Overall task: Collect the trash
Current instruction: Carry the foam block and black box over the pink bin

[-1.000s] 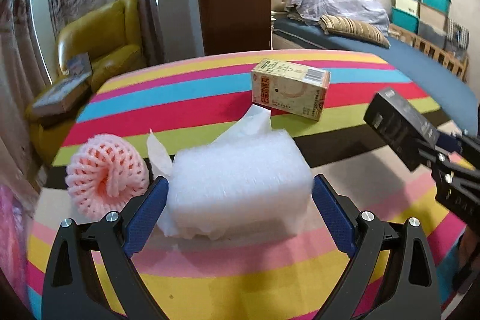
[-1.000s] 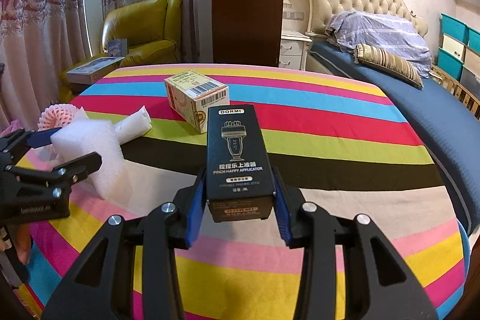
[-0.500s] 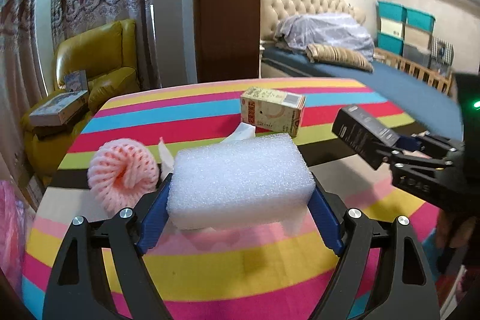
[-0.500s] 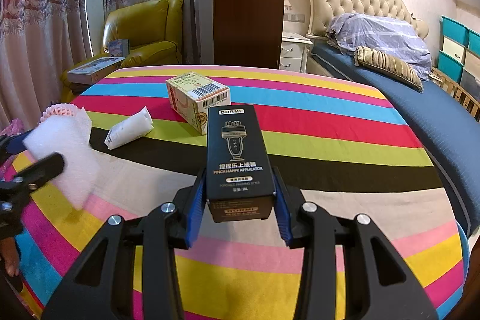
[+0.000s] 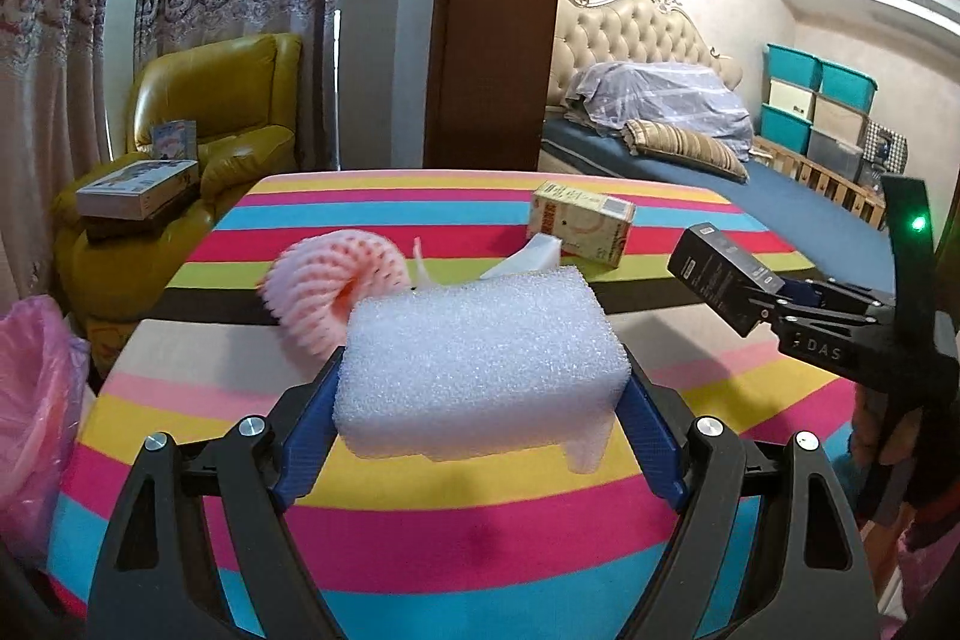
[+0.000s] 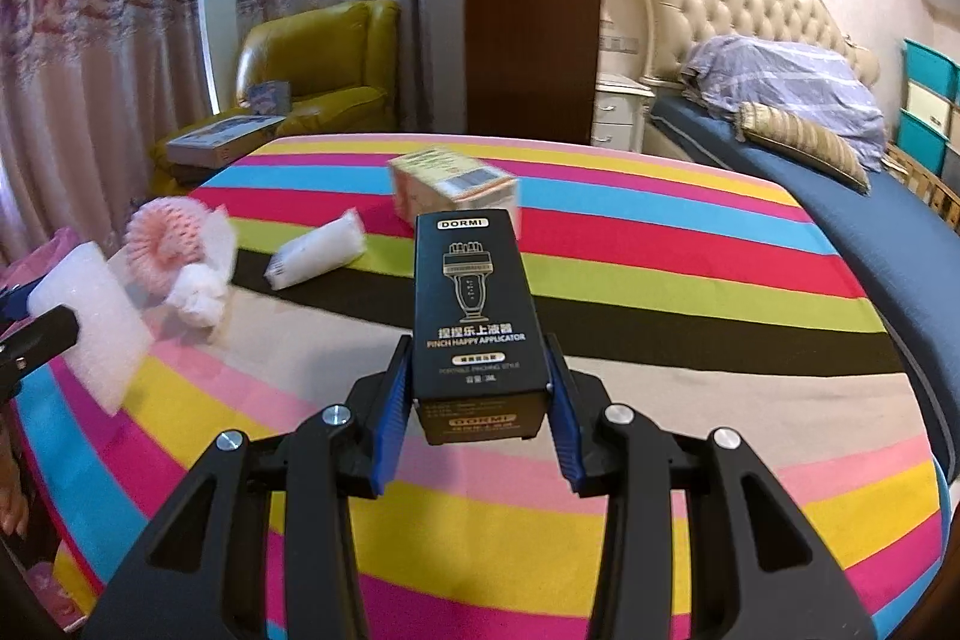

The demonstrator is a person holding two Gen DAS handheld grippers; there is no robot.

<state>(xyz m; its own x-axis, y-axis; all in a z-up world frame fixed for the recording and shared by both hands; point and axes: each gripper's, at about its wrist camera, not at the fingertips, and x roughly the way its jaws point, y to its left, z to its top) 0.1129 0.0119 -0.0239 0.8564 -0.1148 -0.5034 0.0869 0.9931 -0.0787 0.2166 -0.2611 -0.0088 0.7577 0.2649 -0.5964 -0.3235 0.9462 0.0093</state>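
Two items are held clear of the striped tabletop: the left hand-held gripper is clamped across the ends of a white foam block, and the right hand-held gripper grips a black box by its lower sides, the box projecting forward. Remaining on the tabletop are a pink foam net, a crumpled tissue beside it, a white wrapped roll and a cream carton further back. A pink bag hangs at the left edge, seemingly the intended receptacle, though its mouth is not in view. Risk one: the foam is soft and held by its ends only, so a quick swing toward the bag could make it flex, slip out and fall short. Risk two: the box is gripped near one end, so a tilt of the wrist could lever it loose. Risk three: the two loads are close together, and crossing paths toward the same bag could knock one against the other.
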